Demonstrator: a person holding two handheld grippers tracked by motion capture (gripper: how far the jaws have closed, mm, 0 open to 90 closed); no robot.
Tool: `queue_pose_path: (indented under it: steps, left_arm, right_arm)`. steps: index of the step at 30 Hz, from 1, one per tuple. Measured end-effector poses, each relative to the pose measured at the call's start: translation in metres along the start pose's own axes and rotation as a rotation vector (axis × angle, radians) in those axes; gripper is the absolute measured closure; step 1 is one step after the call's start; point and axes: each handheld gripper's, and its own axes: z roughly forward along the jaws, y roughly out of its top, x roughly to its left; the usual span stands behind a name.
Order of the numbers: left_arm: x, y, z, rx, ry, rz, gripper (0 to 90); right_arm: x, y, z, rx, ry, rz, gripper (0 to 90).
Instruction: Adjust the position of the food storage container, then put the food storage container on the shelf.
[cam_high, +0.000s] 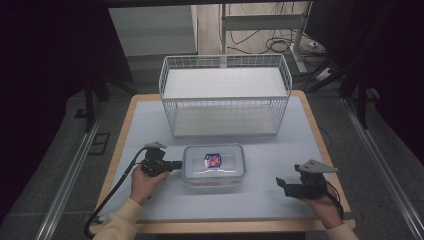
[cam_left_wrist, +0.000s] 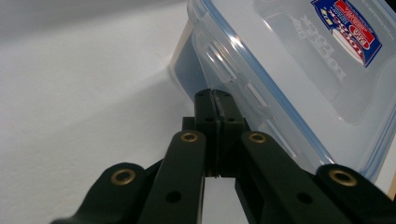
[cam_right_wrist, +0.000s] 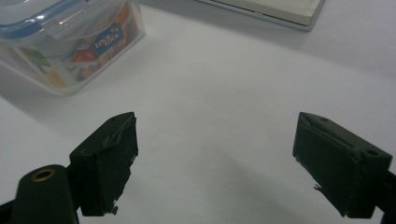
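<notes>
A clear plastic container (cam_high: 214, 167) with a blue-rimmed lid and a red-and-blue label lies on the white table top, in front of the basket. My left gripper (cam_high: 177, 164) is at its left end. In the left gripper view the jaws (cam_left_wrist: 215, 95) are pressed together with nothing between them, and their tips are right at the container's (cam_left_wrist: 289, 60) side wall, below the lid's edge. My right gripper (cam_high: 280, 183) rests near the front right of the table, open and empty (cam_right_wrist: 217, 126), well apart from the container (cam_right_wrist: 60, 37).
A white wire basket (cam_high: 225, 107) stands at the back of the table (cam_high: 280, 150), just behind the container. Its base (cam_right_wrist: 266, 9) appears at the top of the right gripper view. The left gripper's cable (cam_high: 112, 192) trails over the table's front left edge.
</notes>
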Motion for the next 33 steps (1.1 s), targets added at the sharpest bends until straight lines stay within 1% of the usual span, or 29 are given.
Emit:
queue_pose_path:
  steps: [2, 4, 6, 8, 9, 10, 12, 15, 16, 19, 21, 22, 23, 24, 25, 26, 27, 28, 29, 30, 32, 33]
  left_arm:
    - [0.0, 0.0, 0.0, -0.002, 0.002, 0.004, 89.8]
    - [0.001, -0.001, -0.003, -0.022, -0.01, 0.0, 89.8]
    - [0.001, -0.002, -0.008, -0.039, 0.001, -0.002, 89.7]
    - [0.003, -0.005, -0.016, -0.063, 0.021, -0.007, 89.2]
    - [0.003, -0.005, -0.016, -0.063, 0.021, -0.007, 88.5]
    - [0.004, -0.008, -0.023, -0.079, 0.03, -0.009, 87.8]
    - [0.005, -0.012, -0.029, -0.092, 0.035, -0.011, 86.6]
    - [0.004, -0.017, -0.034, -0.097, 0.03, -0.014, 86.5]
    - [0.004, -0.021, -0.037, -0.105, 0.025, -0.021, 86.5]
    - [0.005, -0.022, -0.041, -0.11, 0.018, -0.025, 86.1]
    - [0.005, -0.022, -0.045, -0.128, 0.008, -0.031, 84.5]
    - [0.006, -0.022, -0.046, -0.127, 0.003, -0.032, 82.9]
    - [0.005, -0.022, -0.046, -0.13, 0.004, -0.033, 80.7]
    - [0.005, -0.022, -0.047, -0.137, 0.015, -0.031, 77.0]
    - [0.005, -0.022, -0.047, -0.137, 0.015, -0.031, 71.1]
    - [0.003, -0.023, -0.047, -0.146, 0.038, -0.025, 62.5]
    - [0.003, -0.023, -0.047, -0.146, 0.038, -0.025, 58.2]
    - [0.002, -0.023, -0.048, -0.161, 0.05, -0.032, 53.6]
    - [0.001, -0.022, -0.048, -0.164, 0.044, -0.046, 48.1]
    - [0.001, -0.022, -0.048, -0.169, 0.032, -0.068, 42.8]
    - [0.001, -0.021, -0.05, -0.178, 0.019, -0.091, 37.5]
    - [0.001, -0.021, -0.051, -0.179, 0.02, -0.098, 35.1]
  right_arm:
    - [0.0, 0.0, 0.0, 0.0, 0.001, 0.0, 14.0]
    - [0.0, 0.0, 0.0, -0.002, 0.004, 0.002, 14.0]
    - [0.0, 0.0, -0.001, -0.003, 0.005, 0.003, 14.0]
    - [0.0, 0.0, -0.001, -0.004, 0.003, 0.001, 14.0]
    - [0.0, 0.0, -0.001, -0.005, 0.003, 0.001, 14.0]
    - [0.0, 0.0, -0.001, -0.005, 0.003, 0.0, 14.0]
    - [0.0, 0.0, -0.001, -0.005, 0.001, -0.003, 14.0]
    - [0.0, 0.0, -0.002, -0.005, 0.0, -0.002, 14.0]
    - [0.0, 0.0, -0.002, -0.005, 0.001, -0.003, 13.9]
    - [0.001, 0.0, -0.001, -0.004, 0.001, -0.004, 14.0]
    - [0.001, 0.0, -0.001, -0.001, 0.002, -0.008, 13.9]
    - [0.002, 0.0, -0.001, -0.001, 0.002, -0.008, 14.0]
    - [0.002, 0.0, -0.001, -0.001, 0.002, -0.009, 14.0]
    - [0.002, 0.0, -0.001, -0.001, 0.003, -0.009, 14.0]
    - [0.002, 0.0, -0.001, -0.001, 0.003, -0.009, 14.0]
    - [0.001, 0.0, -0.001, -0.003, 0.007, -0.008, 13.9]
    - [0.001, 0.0, -0.001, -0.002, 0.008, -0.009, 13.9]
    - [0.002, 0.0, -0.001, -0.002, 0.012, -0.009, 13.6]
    - [0.002, 0.0, 0.0, -0.002, 0.017, -0.006, 13.2]
    - [0.002, 0.0, 0.0, -0.002, 0.023, -0.003, 12.9]
    - [0.004, 0.001, 0.001, -0.006, 0.038, 0.01, 12.8]
    - [0.005, 0.001, 0.001, -0.008, 0.048, 0.018, 12.8]
